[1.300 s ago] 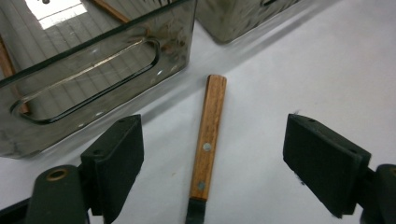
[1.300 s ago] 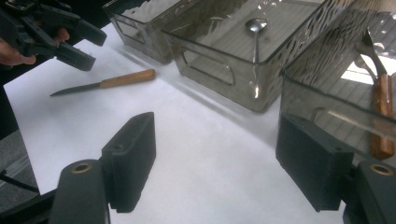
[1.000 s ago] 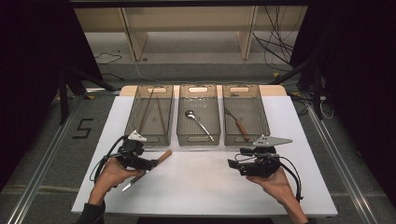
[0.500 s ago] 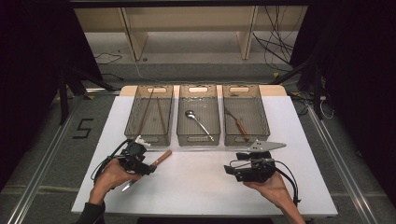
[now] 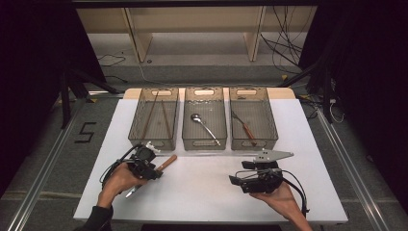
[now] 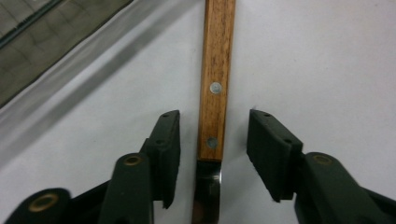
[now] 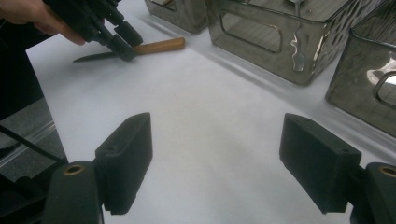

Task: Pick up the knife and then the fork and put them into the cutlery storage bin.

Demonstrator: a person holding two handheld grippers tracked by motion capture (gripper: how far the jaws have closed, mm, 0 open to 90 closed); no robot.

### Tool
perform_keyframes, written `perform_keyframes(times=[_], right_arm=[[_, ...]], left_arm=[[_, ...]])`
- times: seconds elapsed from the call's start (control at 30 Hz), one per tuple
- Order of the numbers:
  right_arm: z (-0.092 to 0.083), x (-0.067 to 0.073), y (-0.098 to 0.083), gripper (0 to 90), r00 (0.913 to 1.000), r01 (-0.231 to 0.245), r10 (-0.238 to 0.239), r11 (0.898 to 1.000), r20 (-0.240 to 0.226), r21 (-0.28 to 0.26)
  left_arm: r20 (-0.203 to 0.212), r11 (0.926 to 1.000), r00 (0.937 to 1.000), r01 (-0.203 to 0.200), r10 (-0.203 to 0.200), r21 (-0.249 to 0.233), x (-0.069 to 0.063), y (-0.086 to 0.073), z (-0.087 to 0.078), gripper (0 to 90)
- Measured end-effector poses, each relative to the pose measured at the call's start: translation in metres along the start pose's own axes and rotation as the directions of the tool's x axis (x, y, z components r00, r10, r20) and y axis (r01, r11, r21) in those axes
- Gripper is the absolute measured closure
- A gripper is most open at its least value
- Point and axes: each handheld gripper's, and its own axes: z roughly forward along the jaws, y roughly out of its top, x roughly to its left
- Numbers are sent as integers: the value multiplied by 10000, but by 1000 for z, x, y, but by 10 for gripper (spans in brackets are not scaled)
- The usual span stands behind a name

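A knife with a wooden handle and a steel blade lies on the white table, in front of the left bin. My left gripper is lowered over it where handle meets blade. In the left gripper view the handle runs between the two black pads. The jaws have just been closing, and a gap still shows on both sides, so the left gripper is open. My right gripper rests low at the front right, open wide over bare table. It faces the knife and the left gripper.
Three smoky clear bins stand in a row at the table's back. The left bin holds thin sticks, the middle bin a spoon, the right bin a fork. Cables trail from both grippers.
The left gripper has settled a little lower over the knife, which lies where it was. The right gripper has shifted slightly to the left.
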Motion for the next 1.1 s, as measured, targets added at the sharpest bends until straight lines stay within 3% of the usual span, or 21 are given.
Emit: perform_keyframes(times=[0.17,0.5,0.7,0.83,1.1], right_arm=[[0,1,-1,263,10000,46,-46,10000,-6,36],[0,1,-1,268,10000,73,-73,10000,36,58],[-1,2,0,271,9999,103,-103,9999,15,56],[-1,3,0,272,9999,120,-120,9999,-50,11],[-1,5,1,274,9998,192,-192,9998,-106,-48]], left_arm=[[-147,9996,9995,-262,263,52,-4,2,1,595],[-166,9976,9974,-696,696,48,-11,4,2,752],[-328,9952,9946,-982,980,-34,-13,3,1,762],[86,9944,9946,-1032,1034,-244,-17,4,-2,762],[539,9899,9912,-1160,1206,-818,-26,8,-13,763]])
